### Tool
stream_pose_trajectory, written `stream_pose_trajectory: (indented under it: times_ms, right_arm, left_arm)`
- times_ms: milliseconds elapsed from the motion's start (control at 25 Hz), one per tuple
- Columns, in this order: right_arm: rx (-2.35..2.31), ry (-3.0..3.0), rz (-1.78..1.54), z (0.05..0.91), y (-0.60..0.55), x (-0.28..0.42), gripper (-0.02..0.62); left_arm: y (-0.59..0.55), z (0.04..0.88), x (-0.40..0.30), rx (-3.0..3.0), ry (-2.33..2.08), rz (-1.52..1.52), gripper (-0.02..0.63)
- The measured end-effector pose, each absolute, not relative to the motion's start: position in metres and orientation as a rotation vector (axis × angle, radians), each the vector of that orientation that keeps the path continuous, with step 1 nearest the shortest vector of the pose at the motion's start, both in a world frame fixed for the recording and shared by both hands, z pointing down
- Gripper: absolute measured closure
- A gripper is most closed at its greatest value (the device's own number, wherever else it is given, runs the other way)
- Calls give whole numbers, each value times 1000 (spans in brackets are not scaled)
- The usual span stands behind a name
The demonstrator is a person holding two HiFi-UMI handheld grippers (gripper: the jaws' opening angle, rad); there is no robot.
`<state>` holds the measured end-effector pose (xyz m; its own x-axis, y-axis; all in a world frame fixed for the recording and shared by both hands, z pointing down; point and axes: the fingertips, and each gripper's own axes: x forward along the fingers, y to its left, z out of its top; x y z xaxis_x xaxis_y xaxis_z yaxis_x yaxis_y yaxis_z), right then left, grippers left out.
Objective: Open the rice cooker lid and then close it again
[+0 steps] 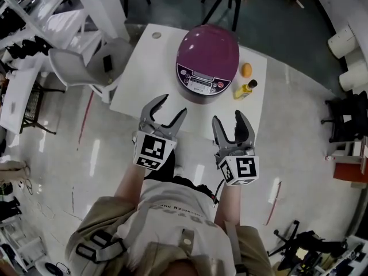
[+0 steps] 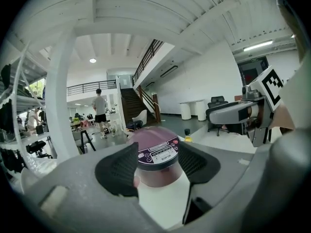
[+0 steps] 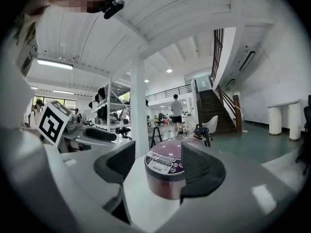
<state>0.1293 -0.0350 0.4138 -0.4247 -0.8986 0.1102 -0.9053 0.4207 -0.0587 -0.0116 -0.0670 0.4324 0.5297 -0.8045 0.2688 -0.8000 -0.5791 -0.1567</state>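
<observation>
Cooker [image 1: 207, 62] stands on the white table [image 1: 144, 79], toward its right half. Lid [image 1: 210, 48] is purple, domed and down flat on the body, so shut. Control panel [image 1: 199, 84] faces the person.

On the table right of the cooker: a small orange round thing [image 1: 246, 69] and, nearer the person, a yellow bottle [image 1: 244, 89] with a dark cap. Both stand close to the cooker; contact cannot be told. A grey chair [image 1: 80, 68] stands at the table's left side.

Left gripper [image 1: 172, 105]: held in the air on the person's side of the table, its tips about over the near edge, pointing toward the cooker. Jaws stand partly apart. The left gripper view shows the cooker framed in the gap, but it is well off and the pads [image 2: 119, 171] touch nothing. Nothing is held.

Right gripper [image 1: 228, 118]: level with the left one, a gap between them, also short of the cooker and aimed at it. Jaws are apart by about the same amount. The right gripper view shows the cooker beyond the gap and bare table below it, with the pads [image 3: 201, 171] free. Nothing is held.

Neither gripper touches the lid, the cooker or the table.
</observation>
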Motion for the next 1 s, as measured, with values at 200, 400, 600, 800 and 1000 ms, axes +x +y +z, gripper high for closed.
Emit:
stream_pose_trajectory:
  times_ms: [200, 400, 600, 800, 1000]
  right_arm:
    - [1631, -2576, 168, 417, -62, 119, 327]
    - [1611, -2575, 185, 418, -92, 108, 327]
    - [1537, -2540, 172, 428, -112, 100, 319]
    - [1392, -2483, 114, 444, -127, 85, 284]
    - [1230, -2410, 80, 465, -135, 70, 279]
  left_arm:
    - [-98, 435, -15, -2753, 1397, -498, 342]
    - [-126, 441, -17, -2792, 1326, -524, 310]
    - [-148, 448, -12, -2825, 1253, -545, 310]
    - [-164, 460, -9, -2837, 1135, -606, 310]
    - [-171, 476, -1, -2835, 945, -710, 299]
